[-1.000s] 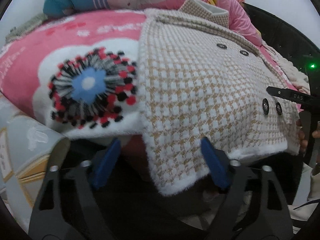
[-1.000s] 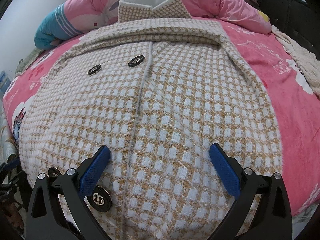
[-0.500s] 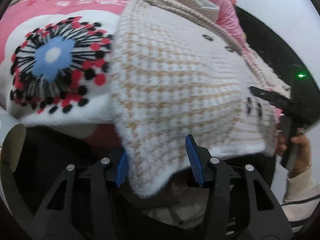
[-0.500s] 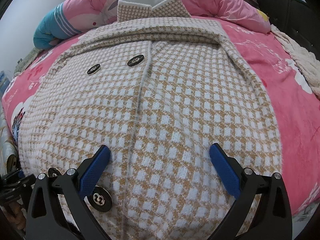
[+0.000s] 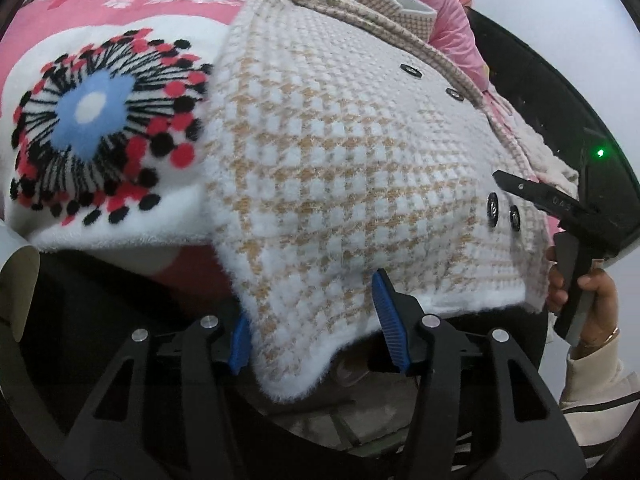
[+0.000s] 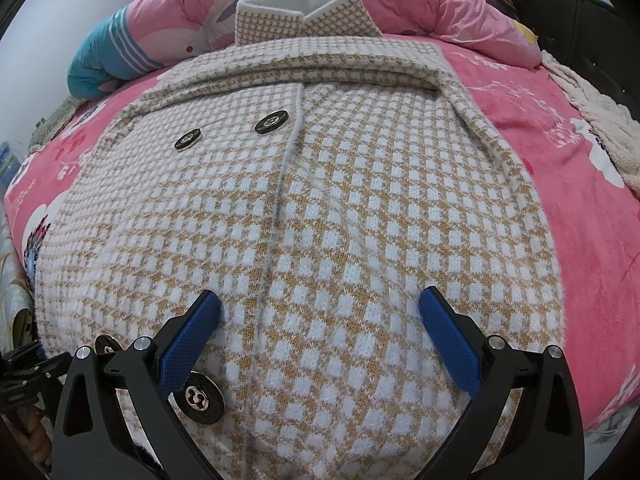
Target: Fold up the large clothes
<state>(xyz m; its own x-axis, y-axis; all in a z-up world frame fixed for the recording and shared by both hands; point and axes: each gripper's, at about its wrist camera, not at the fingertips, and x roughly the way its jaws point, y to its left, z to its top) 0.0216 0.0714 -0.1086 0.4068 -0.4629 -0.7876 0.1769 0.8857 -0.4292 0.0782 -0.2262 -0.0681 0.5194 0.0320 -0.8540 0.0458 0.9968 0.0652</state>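
A tan and white houndstooth coat (image 6: 328,208) with black buttons lies flat on the pink bed, collar at the far end. Its near left hem corner (image 5: 304,320) hangs over the bed edge between the blue pads of my left gripper (image 5: 312,320), whose jaws stand on either side of the cloth with a gap. My right gripper (image 6: 320,332) is open, its blue pads spread over the lower front of the coat, near a large black button (image 6: 200,398). The right gripper also shows in the left wrist view (image 5: 560,208) at the coat's right hem.
A pink blanket with a flower print (image 5: 92,120) covers the bed. A rolled pink and blue quilt (image 6: 180,28) lies behind the collar. A black headboard or frame (image 6: 580,32) runs along the right, with a cream fleece (image 6: 592,120) beside it.
My left gripper has narrowed from wide open around the hem corner and shifted in toward it. The right gripper has stayed still and open.
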